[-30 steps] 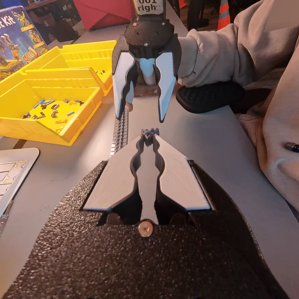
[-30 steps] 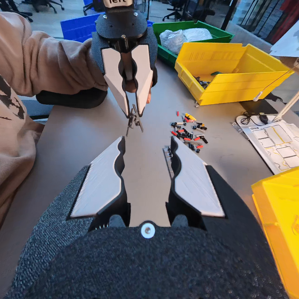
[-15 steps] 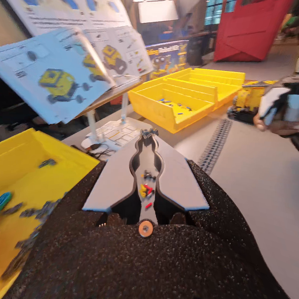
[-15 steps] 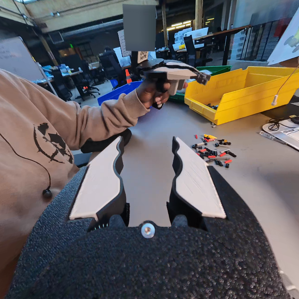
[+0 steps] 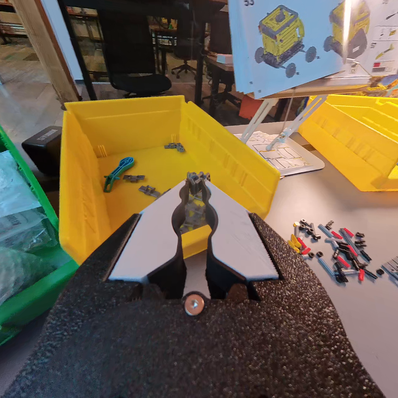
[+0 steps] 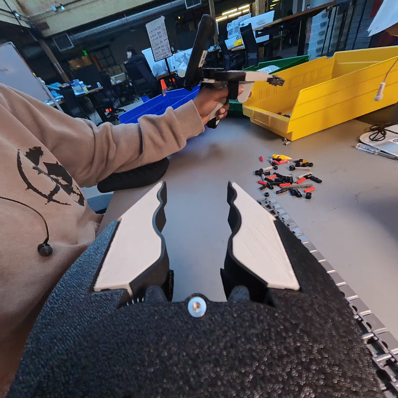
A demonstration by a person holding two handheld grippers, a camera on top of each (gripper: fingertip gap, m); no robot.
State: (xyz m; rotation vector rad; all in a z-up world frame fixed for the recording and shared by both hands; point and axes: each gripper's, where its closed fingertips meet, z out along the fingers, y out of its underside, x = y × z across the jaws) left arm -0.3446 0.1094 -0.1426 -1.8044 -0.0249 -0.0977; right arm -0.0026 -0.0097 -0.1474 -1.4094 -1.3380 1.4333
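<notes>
So the left gripper [image 5: 197, 183] is clamped tight on a small dark grey plastic piece [image 5: 197, 179], pinched right at the tips and held in the air over the open yellow bin [image 5: 81, 172]. That bin has a few more grey bits and a teal tool [image 5: 117, 173] on its floor. The right gripper [image 6: 196, 189] sits spread wide and empty above the grey desk [image 6: 215, 150], near a scatter of black, red and grey pins [image 6: 286, 176].
</notes>
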